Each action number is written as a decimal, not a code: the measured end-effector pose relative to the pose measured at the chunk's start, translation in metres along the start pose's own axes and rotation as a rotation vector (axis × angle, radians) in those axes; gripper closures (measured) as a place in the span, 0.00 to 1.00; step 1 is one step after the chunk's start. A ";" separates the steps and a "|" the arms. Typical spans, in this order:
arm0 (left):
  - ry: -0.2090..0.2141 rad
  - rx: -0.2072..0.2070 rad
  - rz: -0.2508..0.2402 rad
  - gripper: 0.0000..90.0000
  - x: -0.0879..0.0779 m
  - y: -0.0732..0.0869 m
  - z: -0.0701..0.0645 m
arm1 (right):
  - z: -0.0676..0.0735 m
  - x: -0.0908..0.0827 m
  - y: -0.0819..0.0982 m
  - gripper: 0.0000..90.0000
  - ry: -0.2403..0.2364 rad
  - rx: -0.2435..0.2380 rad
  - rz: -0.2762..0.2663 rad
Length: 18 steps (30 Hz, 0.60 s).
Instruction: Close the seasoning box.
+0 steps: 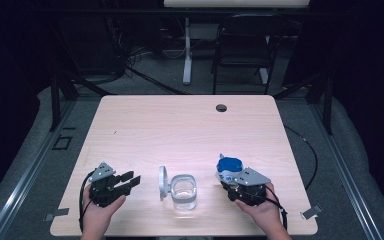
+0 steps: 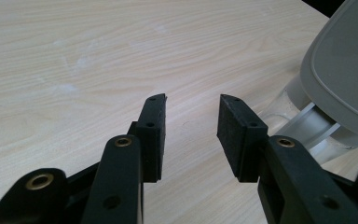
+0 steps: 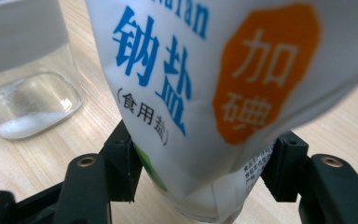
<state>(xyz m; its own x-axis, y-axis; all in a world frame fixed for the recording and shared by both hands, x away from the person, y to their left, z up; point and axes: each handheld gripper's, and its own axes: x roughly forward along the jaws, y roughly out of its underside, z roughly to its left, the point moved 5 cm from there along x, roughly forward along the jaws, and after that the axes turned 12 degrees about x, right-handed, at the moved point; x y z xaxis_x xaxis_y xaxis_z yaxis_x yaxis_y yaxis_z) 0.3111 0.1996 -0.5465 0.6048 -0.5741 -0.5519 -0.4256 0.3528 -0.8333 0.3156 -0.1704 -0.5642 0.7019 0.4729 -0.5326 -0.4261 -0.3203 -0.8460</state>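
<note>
Dark room beyond, with a folding chair (image 1: 244, 45) and a white stand (image 1: 187, 50) behind a pale wooden desk (image 1: 180, 125).

From the high view: clear jar (image 1: 184, 192) standing near the desk's front edge, roughly midway across, its grey lid (image 1: 162, 183) swung open and propped upright on the jar's left side. Left of the jar, apart from it, left gripper (image 1: 130, 180) held in a hand (image 1: 100, 212), fingers spread and pointing toward the lid with nothing between them. Right of the jar, right gripper (image 1: 231, 186) in the other hand (image 1: 262, 210), clamped on a white salt bag (image 1: 228, 170) with a blue top, bag standing just right of the jar, not touching it. Small cable hole (image 1: 221, 107) far beyond the jar, near the desk's back edge.

From the left gripper view: fingers (image 2: 153, 135) wide apart over bare wood, empty; grey lid (image 2: 345, 65) and part of the clear jar (image 2: 307, 126) off to the right of them, close by yet untouched.

From the right gripper view: salt bag (image 3: 205, 79), printed with blue characters and an orange patch, pinched low down between the two fingers (image 3: 123, 163), bag tilted to the left. Beside it, to the left, the jar (image 3: 28, 93) with a thin layer of white grains lying at its bottom.
</note>
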 end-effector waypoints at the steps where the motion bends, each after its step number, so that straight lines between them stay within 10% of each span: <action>1: 0.000 0.000 -0.002 0.69 0.000 0.000 0.000 | 0.001 0.000 -0.001 0.44 -0.001 -0.007 0.000; 18: -0.012 -0.008 -0.004 0.66 -0.001 0.002 0.004 | 0.001 0.005 -0.012 0.44 0.054 -0.092 0.008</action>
<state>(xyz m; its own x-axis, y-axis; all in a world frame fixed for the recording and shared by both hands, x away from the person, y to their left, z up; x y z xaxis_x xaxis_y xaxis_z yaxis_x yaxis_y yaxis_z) 0.3125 0.2036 -0.5478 0.6146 -0.5663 -0.5491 -0.4289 0.3443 -0.8352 0.3237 -0.1640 -0.5570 0.7297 0.4257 -0.5351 -0.3792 -0.3994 -0.8347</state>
